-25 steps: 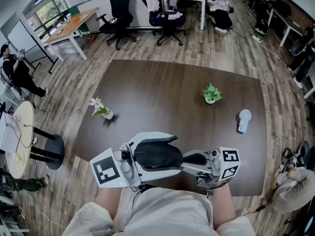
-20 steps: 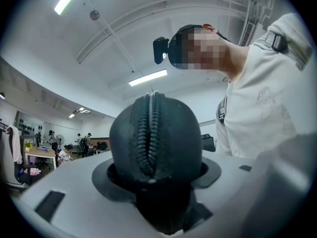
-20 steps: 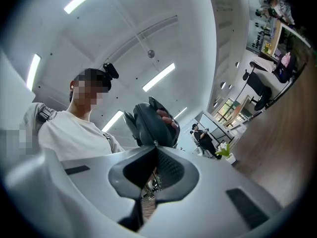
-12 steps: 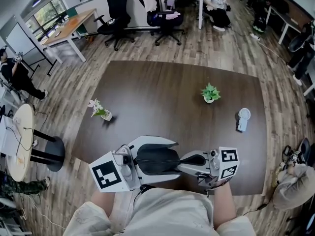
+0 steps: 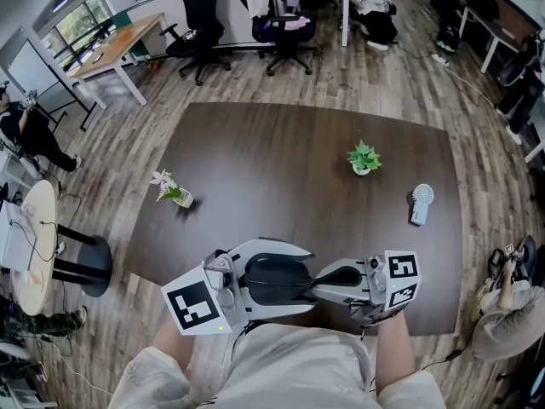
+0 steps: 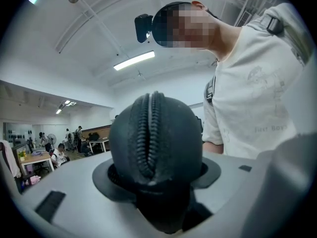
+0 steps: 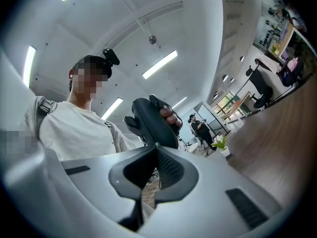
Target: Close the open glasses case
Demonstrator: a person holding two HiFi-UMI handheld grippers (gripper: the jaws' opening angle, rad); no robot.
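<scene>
- Case location first: the glasses case point(image 5: 271, 279) is up in the air at the near edge of the worktop point(image 5: 281, 160), right over the person's lap, resting on nothing.
- The left gripper point(image 5: 302, 273) has it. Its fingers point(image 6: 59, 197) stand wide, one on each broad side of the shell, clamped on.
- The right gripper point(image 7: 156, 147) has its fingers point(image 7: 171, 170) pressed fully together, with the tips right at the case's other end. They could be nipping the zip pull, but honestly I can't tell.
- Handling guess: it's a fabric-covered semi-rigid shell, so light and stiff enough to take a squeeze without folding. The textured cover shouldn't be slippery. The case itself isn't fragile, and I can't see whether glasses are inside.
- Where to grab: the broad sides for the holding hand, like the left one does, keeping off the seam. The little pull tab is the fiddly bit for the other hand.
- The zipper point(image 6: 150, 133) climbs over the rounded end in the left gripper view, and the teeth look meshed there. I can't see how far round it's done up.
- Orientation: the long axis runs left to right in the head view, roughly level. One rounded end points back into the left gripper and the other points at the right gripper. The seam stands upright between the left fingers.
</scene>
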